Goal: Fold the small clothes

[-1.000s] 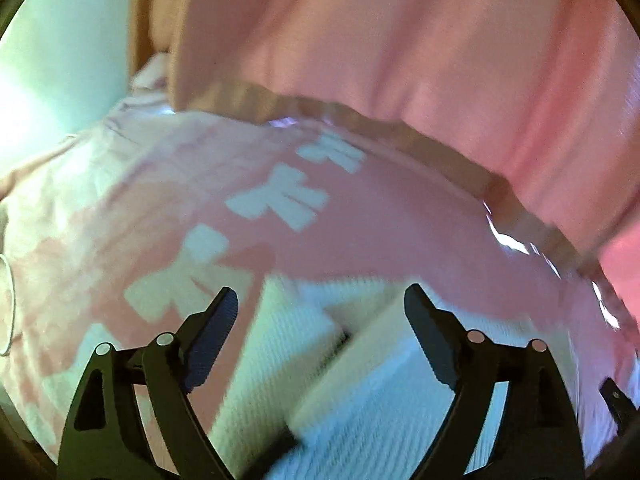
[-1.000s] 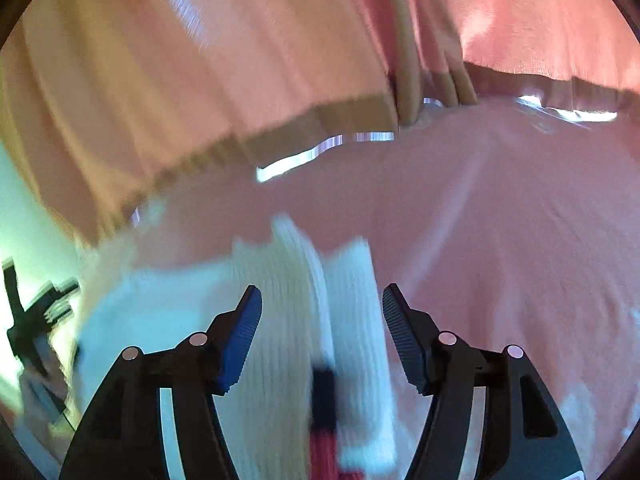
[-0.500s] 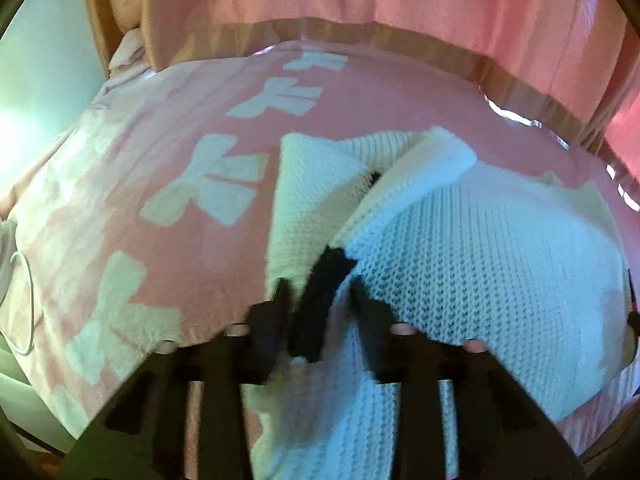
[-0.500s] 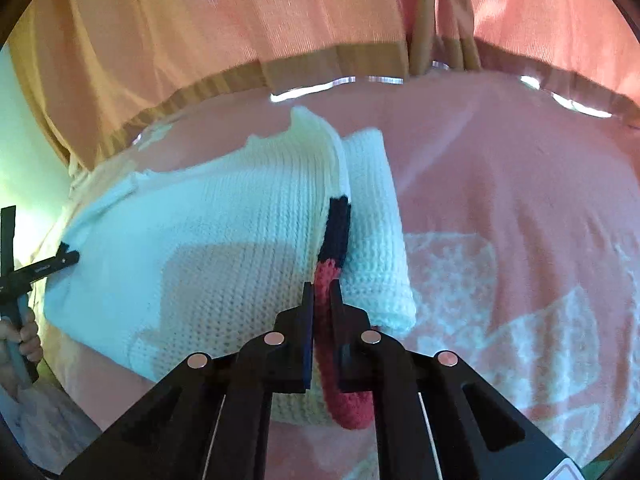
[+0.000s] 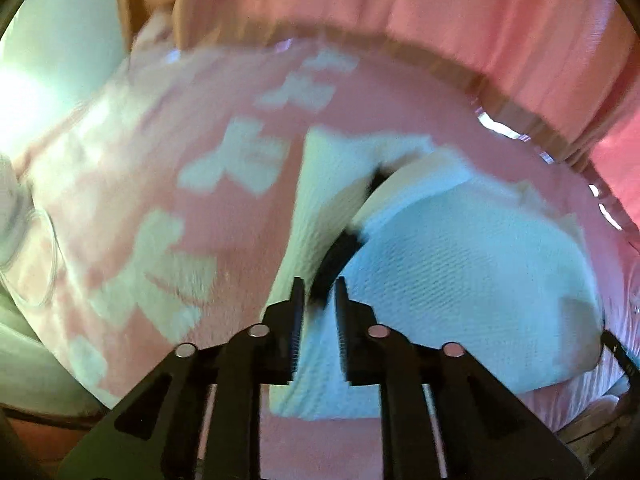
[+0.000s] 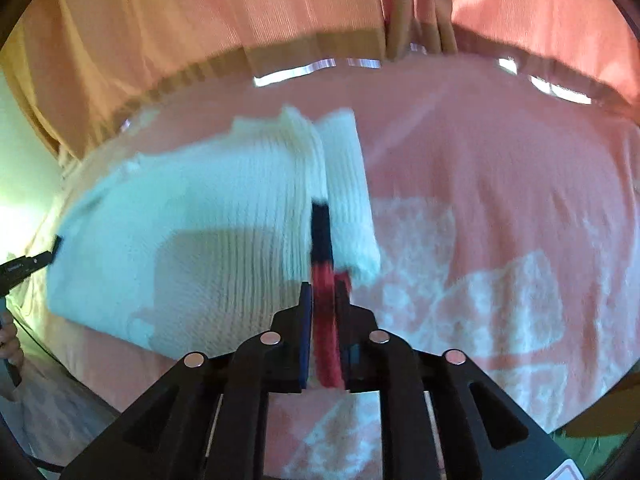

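Both grippers are clamped on the trim of a white knit sweater (image 5: 460, 280): the left gripper (image 5: 318, 300) is pinching the black edging (image 5: 340, 252) and the right gripper (image 6: 325, 300) is pinching the red and black edging (image 6: 322, 248). The sweater lies spread flat on a pink blanket with white bow prints (image 5: 160, 200), sleeves folded in along its sides. Past it, pink-orange curtains (image 6: 200, 20) hang across the back, all a bit blurry
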